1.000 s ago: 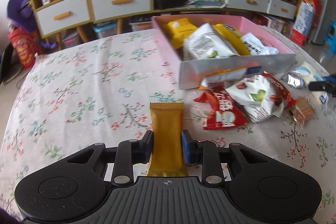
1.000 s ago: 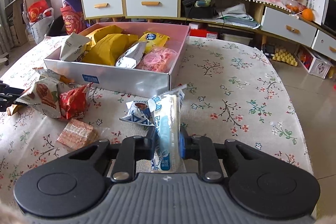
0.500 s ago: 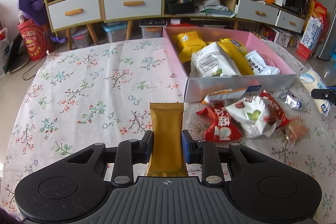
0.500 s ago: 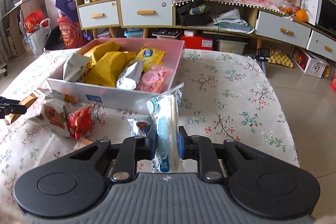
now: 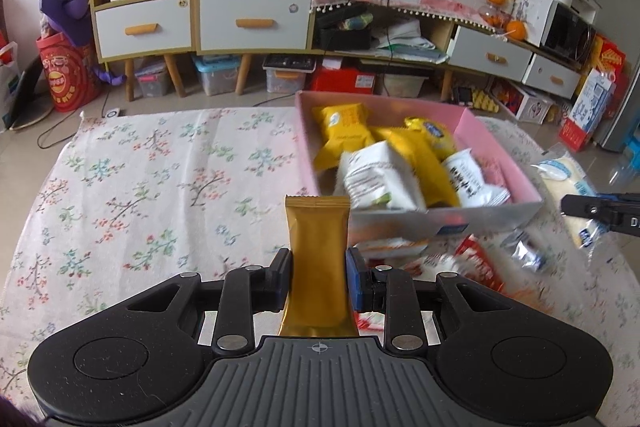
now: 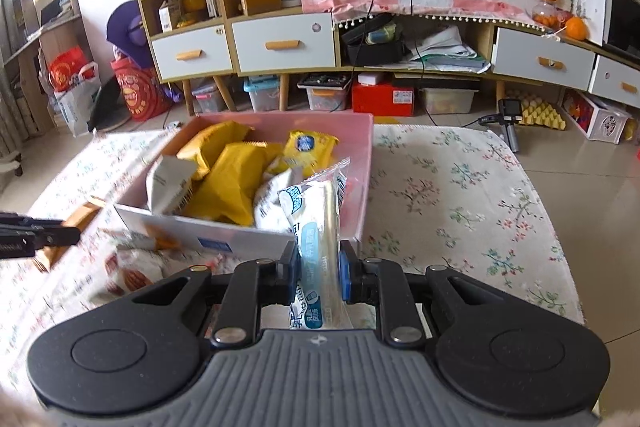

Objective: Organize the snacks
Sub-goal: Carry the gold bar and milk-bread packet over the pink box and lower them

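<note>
My left gripper (image 5: 318, 277) is shut on a gold snack bar (image 5: 317, 247) held upright above the flowered table, just left of the pink box (image 5: 500, 143). My right gripper (image 6: 319, 269) is shut on a clear pack with white-and-blue print (image 6: 320, 223), lifted near the box's (image 6: 360, 147) front right corner. The box holds yellow and white snack bags (image 5: 384, 163). In the left wrist view the right gripper's tip (image 5: 592, 209) and its pack show at far right. In the right wrist view the left gripper's tip (image 6: 44, 233) shows at far left.
Loose snacks lie in front of the box: a red pack (image 5: 480, 267), a silver sachet (image 5: 524, 253) and a white-and-red bag (image 6: 132, 271). Beyond the table's (image 5: 160, 187) far edge stand shelves, drawers (image 5: 252, 23) and floor bins.
Both grippers have risen with their snacks still gripped. The table and the loose packs now sit lower in view, and more of the inside of the box shows.
</note>
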A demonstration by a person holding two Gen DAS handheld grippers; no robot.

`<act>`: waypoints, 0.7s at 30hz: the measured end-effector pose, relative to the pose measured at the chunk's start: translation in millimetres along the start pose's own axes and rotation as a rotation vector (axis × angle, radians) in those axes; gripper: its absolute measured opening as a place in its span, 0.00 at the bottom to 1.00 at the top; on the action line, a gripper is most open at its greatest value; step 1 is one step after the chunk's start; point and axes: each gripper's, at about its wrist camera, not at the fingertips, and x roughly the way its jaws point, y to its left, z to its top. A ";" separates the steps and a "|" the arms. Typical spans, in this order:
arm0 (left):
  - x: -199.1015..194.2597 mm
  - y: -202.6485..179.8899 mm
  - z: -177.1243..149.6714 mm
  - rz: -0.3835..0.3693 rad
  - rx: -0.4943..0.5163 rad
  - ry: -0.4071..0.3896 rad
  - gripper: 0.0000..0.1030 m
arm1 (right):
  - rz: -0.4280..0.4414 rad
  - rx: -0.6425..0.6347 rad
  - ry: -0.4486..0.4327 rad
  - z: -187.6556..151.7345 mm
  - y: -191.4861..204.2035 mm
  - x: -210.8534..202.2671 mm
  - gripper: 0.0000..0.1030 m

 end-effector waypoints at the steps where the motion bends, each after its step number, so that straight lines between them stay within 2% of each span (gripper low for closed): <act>1: 0.8 -2.8 1.7 -0.005 -0.003 -0.002 0.25 | 0.001 0.010 -0.001 2.0 0.6 0.8 0.17; 15: 19.0 -35.5 23.7 -0.067 -0.090 -0.026 0.25 | 0.026 0.118 -0.004 23.7 5.1 19.5 0.17; 21: 34.2 -48.3 41.6 -0.056 -0.055 -0.036 0.25 | 0.030 0.157 -0.002 32.6 0.1 34.9 0.17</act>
